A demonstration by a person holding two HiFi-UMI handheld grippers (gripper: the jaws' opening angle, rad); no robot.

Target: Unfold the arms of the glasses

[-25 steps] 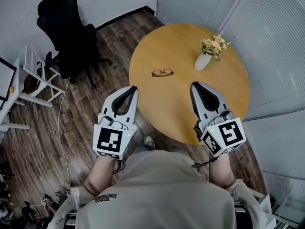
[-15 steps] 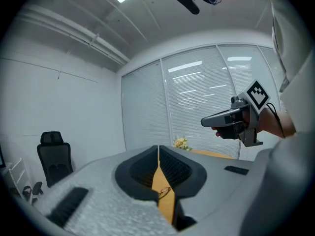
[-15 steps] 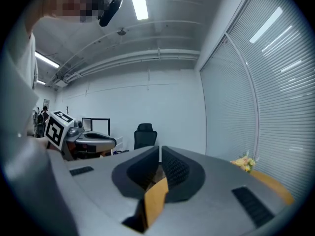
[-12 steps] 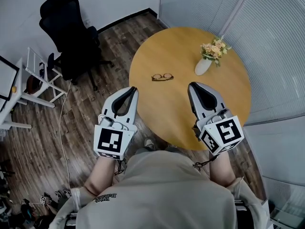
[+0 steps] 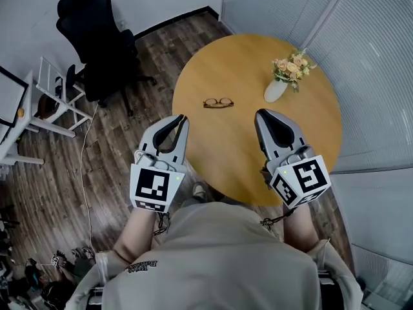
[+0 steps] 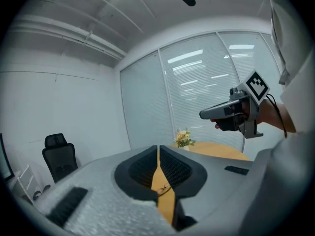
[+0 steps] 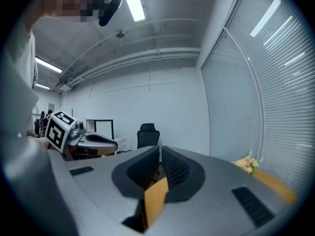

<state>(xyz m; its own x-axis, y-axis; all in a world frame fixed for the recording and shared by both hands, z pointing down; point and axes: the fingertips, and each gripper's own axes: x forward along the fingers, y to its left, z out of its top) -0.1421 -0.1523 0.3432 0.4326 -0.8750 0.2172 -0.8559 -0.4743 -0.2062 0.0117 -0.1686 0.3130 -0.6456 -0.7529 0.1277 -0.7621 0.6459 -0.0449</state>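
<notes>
The folded glasses (image 5: pixel 218 102) lie on the round wooden table (image 5: pixel 303 134), left of its middle. My left gripper (image 5: pixel 182 117) hovers shut and empty at the table's near left edge, short of the glasses. In the left gripper view its jaws (image 6: pixel 158 147) are together, and the glasses (image 6: pixel 163 189) show small through the slot below them. My right gripper (image 5: pixel 260 113) hovers over the table's near side, to the right of the glasses, also shut and empty (image 7: pixel 160 149). Each gripper shows in the other's view: the right gripper (image 6: pixel 202 115) and the left gripper (image 7: pixel 115 144).
A white vase of flowers (image 5: pixel 276 88) stands on the table's far right, beyond the right gripper. A black office chair (image 5: pixel 97 50) and a white rack (image 5: pixel 55 99) stand on the wood floor to the left. Blinds and glass walls close the right side.
Both grippers stay shut and side by side. The table and glasses have drifted slightly nearer in the picture as the person and both hands eased forward.
</notes>
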